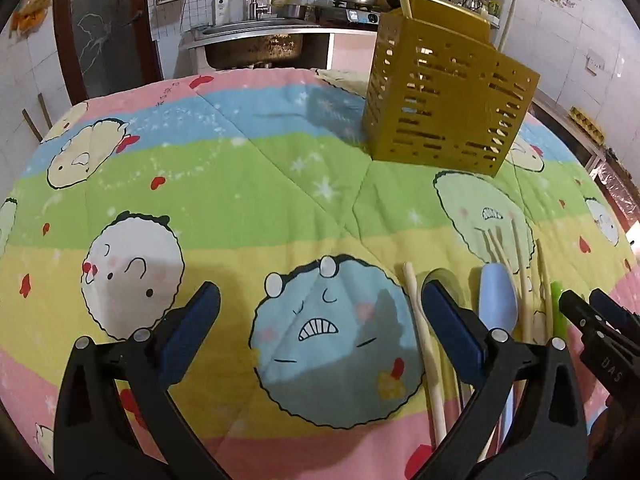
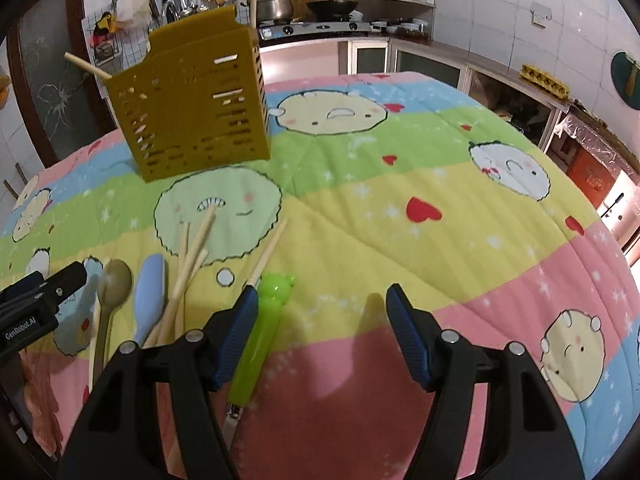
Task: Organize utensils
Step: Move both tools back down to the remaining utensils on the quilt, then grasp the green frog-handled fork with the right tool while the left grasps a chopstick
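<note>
Utensils are shown loose on a cartoon-printed quilt (image 2: 400,208): slotted mustard holder (image 2: 192,108) at the rear, wooden chopsticks (image 2: 196,240), olive spoon (image 2: 114,280), blue spoon (image 2: 150,292), green-handled utensil (image 2: 264,320) nearer. Left gripper (image 1: 320,320) and right gripper (image 2: 322,320) are held wide, empty. Kitchen shelving is seen behind.

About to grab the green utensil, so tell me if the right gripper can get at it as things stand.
Probably yes. The right gripper is open and empty, and the green utensil lies flat beside its left finger, nothing on top. A chopstick lies close by its tip.
</note>
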Demonstrator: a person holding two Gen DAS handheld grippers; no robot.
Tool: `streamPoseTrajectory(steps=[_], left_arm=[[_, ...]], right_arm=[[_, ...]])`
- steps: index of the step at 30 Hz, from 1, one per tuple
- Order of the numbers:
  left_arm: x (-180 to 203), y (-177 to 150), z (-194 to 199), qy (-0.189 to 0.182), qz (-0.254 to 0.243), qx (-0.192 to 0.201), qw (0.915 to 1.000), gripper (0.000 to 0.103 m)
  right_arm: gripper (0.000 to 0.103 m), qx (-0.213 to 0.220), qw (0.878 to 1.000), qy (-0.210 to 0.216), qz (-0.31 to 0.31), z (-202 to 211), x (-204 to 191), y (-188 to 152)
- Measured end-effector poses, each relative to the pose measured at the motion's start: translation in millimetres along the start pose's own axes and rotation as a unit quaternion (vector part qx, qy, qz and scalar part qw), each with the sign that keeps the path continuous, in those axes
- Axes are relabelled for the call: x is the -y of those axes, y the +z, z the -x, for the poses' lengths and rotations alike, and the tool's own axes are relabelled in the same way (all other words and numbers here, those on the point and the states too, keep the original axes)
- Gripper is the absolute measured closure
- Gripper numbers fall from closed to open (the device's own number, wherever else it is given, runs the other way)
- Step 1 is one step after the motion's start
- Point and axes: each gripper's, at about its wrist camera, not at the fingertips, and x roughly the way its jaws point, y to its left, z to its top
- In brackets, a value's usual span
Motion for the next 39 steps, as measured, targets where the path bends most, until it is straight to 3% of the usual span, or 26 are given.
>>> streamPoseTrajectory(steps=[7, 11, 20, 25, 30, 39], left_arm=[[10.3, -7.2, -5.7, 0.013, -0.028, -0.011, 0.9995, 0.006], [13.2, -9.0, -4.7, 0.011, -0.038, -0.012, 0.9991, 0.008], [26.7, -10.2, -13.1, -0.005, -0.058, -0.034, 0.9977, 0.017], [31.5, -2.6, -18.2, -0.007, -0.06, -0.04, 0.9974, 0.035], [37.0, 3.6, -18.1, -0.016, -0.056, -0.053, 0.9969, 0.064], [39.8, 14.4, -23.8, -0.02, -0.046, -0.067, 0.9965, 0.093]], right_arm=[[0.04, -0.008, 1.0, -0.008, 0.007, -0.8, -7.9, -4.9], [0.055, -0.023, 1.0, 0.004, 0.014, -2.9, -12.3, -7.8], [0.066, -0.026, 1.0, 0.007, 0.013, -6.8, -16.0, -7.2], [0.071, -0.036, 0.999, 0.008, 0.01, -11.6, -18.1, 0.0], [0.078, -0.046, 0.999, 0.008, 0.003, -14.0, -18.7, 4.5], [0.085, -0.039, 0.999, 0.015, -0.01, -19.5, -19.8, 15.3]])
